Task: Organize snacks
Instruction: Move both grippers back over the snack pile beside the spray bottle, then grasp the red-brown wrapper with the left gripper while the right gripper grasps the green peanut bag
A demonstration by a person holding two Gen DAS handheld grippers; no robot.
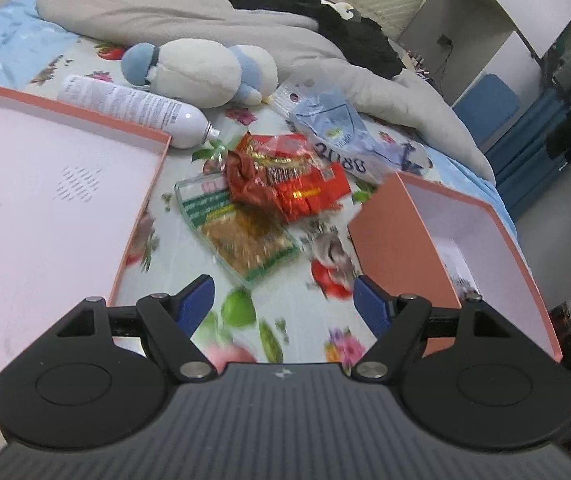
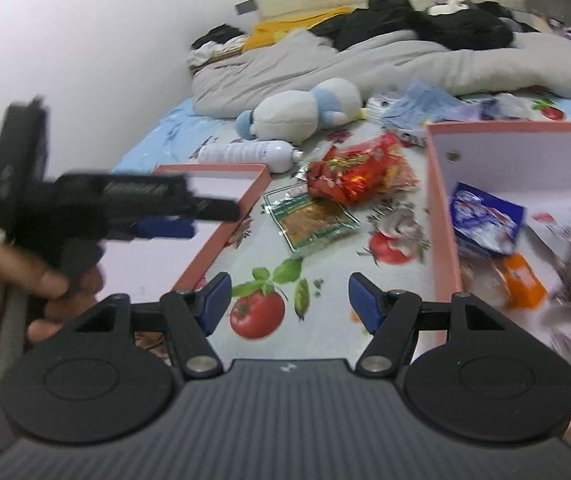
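Where plush toy [image 1: 205, 72] flanks snacks [image 1: 281, 176]

On the bed [image 1: 305, 332], a shallow lid [image 1: 45, 200] lies at left and a deeper box [image 1: 389, 248] at right. Between them a flat snack packet [image 1: 241, 236] lies partly under a crumpled wrapper pile [image 1: 285, 184]. Behind the lid lie a bottle [image 1: 133, 110] and a plush toy [image 1: 201, 72]. Several packets [image 2: 485, 220] sit inside the box.
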